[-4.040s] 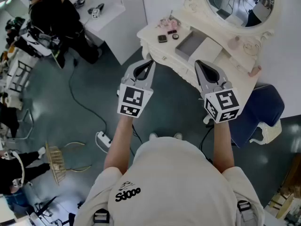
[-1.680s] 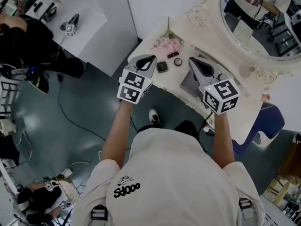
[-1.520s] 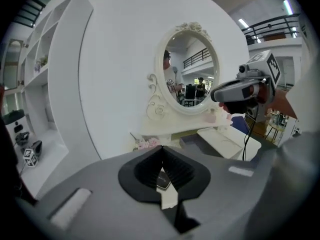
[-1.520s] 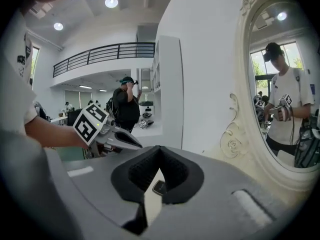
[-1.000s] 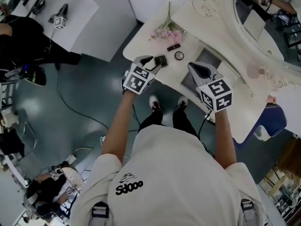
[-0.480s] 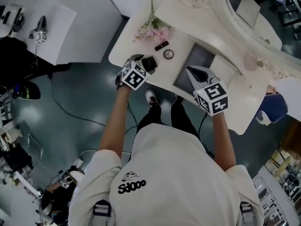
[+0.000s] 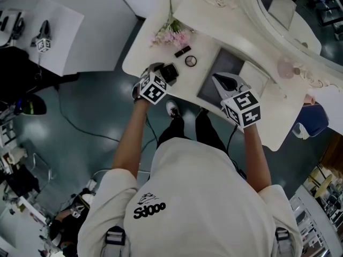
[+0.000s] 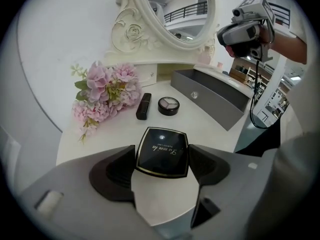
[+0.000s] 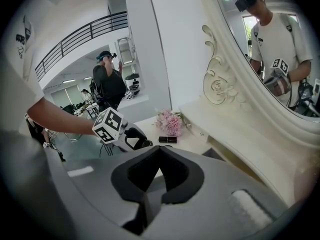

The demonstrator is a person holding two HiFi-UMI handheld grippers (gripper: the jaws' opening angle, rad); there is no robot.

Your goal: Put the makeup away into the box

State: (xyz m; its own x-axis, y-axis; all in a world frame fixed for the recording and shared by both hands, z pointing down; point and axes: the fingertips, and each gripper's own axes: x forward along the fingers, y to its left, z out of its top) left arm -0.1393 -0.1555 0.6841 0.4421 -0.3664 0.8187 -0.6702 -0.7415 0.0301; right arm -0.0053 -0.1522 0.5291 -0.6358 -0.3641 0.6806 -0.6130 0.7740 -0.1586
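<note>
**Inspector:** Head view first. Where is the makeup?

**Assistant:** The black compact lies flat near the front edge of the white dressing table. A lipstick is at its 1 o'clock, a round eyeshadow pan at 2 o'clock and pink flowers at 12. The open grey box is at 3 o'clock. None of the makeup is in it.

**Inspector:** And the claws?

**Assistant:** The left gripper is down on the compact. The right gripper hangs over the near edge of the box.

**Inspector:** What differs from a second ago?

**Assistant:** Then the left gripper was higher, with the compact ahead of its tips. Now it straddles the compact. The right gripper keeps its place over the box.

**Inspector:** Left gripper view.

**Assistant:** The jaws are released and spread wide, one on each side of the compact. The compact rests on the tabletop and is not lifted. The lipstick is at its 11 o'clock, the pan at 12 and the box at 1 to 2 o'clock.

**Inspector:** Right gripper view.

**Assistant:** The jaws are clenched, with the tips meeting and nothing between them. The left gripper shows at 10 o'clock and the flowers at 12. The oval mirror at 2 o'clock reflects the person.
</note>
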